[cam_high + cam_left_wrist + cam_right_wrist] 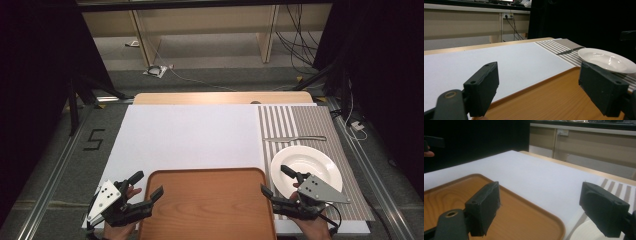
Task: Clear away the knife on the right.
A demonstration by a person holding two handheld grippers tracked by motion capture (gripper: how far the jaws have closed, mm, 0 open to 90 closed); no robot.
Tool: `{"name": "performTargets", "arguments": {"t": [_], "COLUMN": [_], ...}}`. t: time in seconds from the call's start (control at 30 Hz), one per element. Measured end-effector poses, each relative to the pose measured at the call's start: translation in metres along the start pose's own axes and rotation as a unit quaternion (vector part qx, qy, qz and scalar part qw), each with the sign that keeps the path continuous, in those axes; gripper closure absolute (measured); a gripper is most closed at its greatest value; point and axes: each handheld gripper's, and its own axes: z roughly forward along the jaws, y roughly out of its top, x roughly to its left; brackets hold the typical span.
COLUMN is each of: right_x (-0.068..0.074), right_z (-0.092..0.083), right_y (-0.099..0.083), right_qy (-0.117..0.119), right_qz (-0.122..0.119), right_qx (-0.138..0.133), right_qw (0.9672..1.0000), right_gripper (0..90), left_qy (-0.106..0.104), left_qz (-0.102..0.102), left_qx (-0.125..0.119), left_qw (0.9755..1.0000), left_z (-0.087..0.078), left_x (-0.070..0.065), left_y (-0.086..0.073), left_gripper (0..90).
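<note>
Our left gripper (pixel 148 185) and right gripper (pixel 274 179), both with jaws apart and holding nothing, flank the wooden tray's (pixel 207 205) near corners; a white plate (pixel 320 165) sits under the right one.

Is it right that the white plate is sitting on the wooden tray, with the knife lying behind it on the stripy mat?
Not quite. The white plate sits on the stripy mat, beside the wooden tray, not on it. The high view shows this. The knife does lie behind the plate on that mat.
</note>
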Motion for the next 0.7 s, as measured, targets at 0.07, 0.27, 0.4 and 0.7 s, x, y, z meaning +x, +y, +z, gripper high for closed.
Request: {"name": "performTargets", "arguments": {"t": [0.07,0.27,0.4,0.7], "right_x": [-0.003,-0.014,-0.022,-0.038], "right_z": [-0.001,-0.005,-0.006,-0.003], "right_y": [0.002,0.007,0.010,0.013], "right_qy": [-0.007,-0.036,-0.048,-0.074], "right_qz": [-0.005,-0.021,-0.016,-0.019], "right_qx": [-0.002,-0.002,0.002,0.013], "right_qw": [1.0000,0.9991,0.9987,0.9970], "right_gripper": [17.7,18.0,18.0,18.2], "left_qy": [0.000,-0.002,-0.002,-0.002], "left_qz": [0.000,0.002,0.000,-0.001], "left_qx": [0.000,-0.001,0.000,-0.002], "left_qw": [1.0000,1.0000,1.0000,1.0000], "left_z": [0.000,0.000,0.000,0.000], "left_x": [0.000,-0.002,-0.001,-0.002], "left_y": [0.000,0.000,0.000,0.001], "left_gripper": [16.6,16.6,16.6,16.6]}}
